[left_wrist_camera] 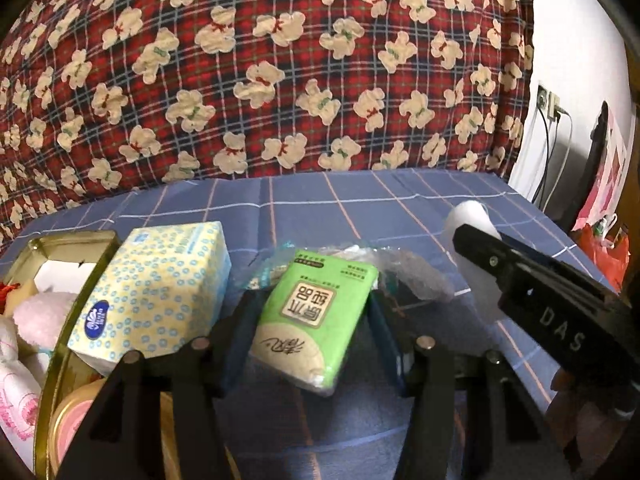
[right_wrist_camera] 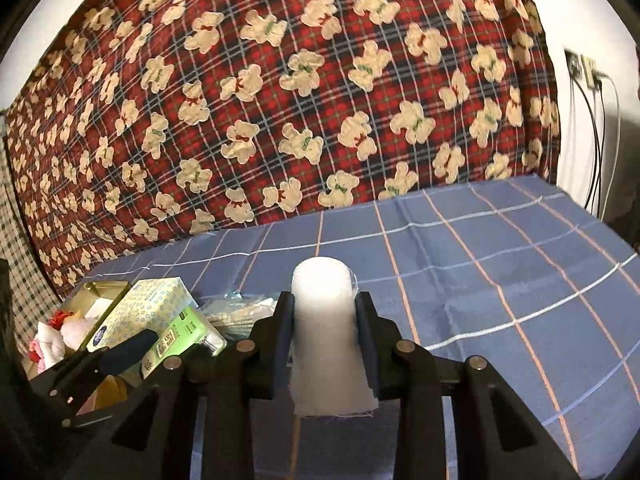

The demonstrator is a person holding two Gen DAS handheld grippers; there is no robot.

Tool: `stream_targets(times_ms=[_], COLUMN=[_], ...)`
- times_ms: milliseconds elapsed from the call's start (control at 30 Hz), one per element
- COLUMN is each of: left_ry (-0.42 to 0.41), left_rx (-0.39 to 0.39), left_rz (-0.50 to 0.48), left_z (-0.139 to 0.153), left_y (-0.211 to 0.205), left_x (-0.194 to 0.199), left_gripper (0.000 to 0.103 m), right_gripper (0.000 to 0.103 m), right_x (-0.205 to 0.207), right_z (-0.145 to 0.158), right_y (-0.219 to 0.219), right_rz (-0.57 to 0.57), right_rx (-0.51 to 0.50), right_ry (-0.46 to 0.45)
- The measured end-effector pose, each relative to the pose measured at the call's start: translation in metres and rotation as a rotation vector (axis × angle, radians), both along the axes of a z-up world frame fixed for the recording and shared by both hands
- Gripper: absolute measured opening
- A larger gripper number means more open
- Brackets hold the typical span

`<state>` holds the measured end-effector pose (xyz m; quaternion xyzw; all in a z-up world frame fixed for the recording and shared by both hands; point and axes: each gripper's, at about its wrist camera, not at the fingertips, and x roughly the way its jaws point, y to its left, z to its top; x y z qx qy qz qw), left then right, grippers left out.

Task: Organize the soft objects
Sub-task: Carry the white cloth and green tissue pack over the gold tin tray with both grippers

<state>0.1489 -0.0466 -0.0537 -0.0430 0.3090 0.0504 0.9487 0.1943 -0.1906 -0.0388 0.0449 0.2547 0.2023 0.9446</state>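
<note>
My left gripper point(left_wrist_camera: 310, 312) is shut on a green tissue pack point(left_wrist_camera: 316, 320) and holds it above the blue checked cloth point(left_wrist_camera: 360, 208). The pack also shows in the right wrist view point(right_wrist_camera: 184, 334). My right gripper point(right_wrist_camera: 324, 316) is shut on a white gauze roll point(right_wrist_camera: 324, 320), held upright; the roll shows in the left wrist view point(left_wrist_camera: 474, 220). A gold tin point(left_wrist_camera: 56, 344) at the left holds pink and white soft things point(left_wrist_camera: 36, 316). A blue-dotted tissue box point(left_wrist_camera: 156, 292) leans on the tin's rim.
A crumpled clear plastic bag point(left_wrist_camera: 404, 272) lies behind the green pack. A red plaid bear-print quilt point(left_wrist_camera: 280, 72) rises behind the cloth. Wall sockets with cables point(left_wrist_camera: 550, 108) are at the right, beyond the bed edge.
</note>
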Motion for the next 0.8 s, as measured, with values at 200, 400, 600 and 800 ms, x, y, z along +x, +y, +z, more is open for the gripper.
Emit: stream_targets(times_ms=[200, 400, 600, 800], left_ry=[-0.058, -0.087, -0.12, -0.139], left_rx=[0.019, 0.024, 0.024, 0.026], left_rz=[0.024, 0.032, 0.042, 0.049], left_z=[0.006, 0.009, 0.012, 0.013], left_y=[-0.001, 0.0, 0.0, 0.0], left_x=[-0.009, -0.014, -0.019, -0.024], left_gripper=[0.055, 0.055, 0.055, 0.055], right_gripper=[0.034, 0.034, 0.034, 0.034], right_x=[-0.01, -0.012, -0.018, -0.025], right_z=[0.005, 0.005, 0.007, 0.009], right_y=[0.01, 0.009, 0.009, 0.011], right_rz=[0.011, 0.005, 0.001, 0.005], right_rx=[-0.058, -0.056, -0.056, -0.064], right_ry=[-0.068, -0.078, -0.108, -0.147])
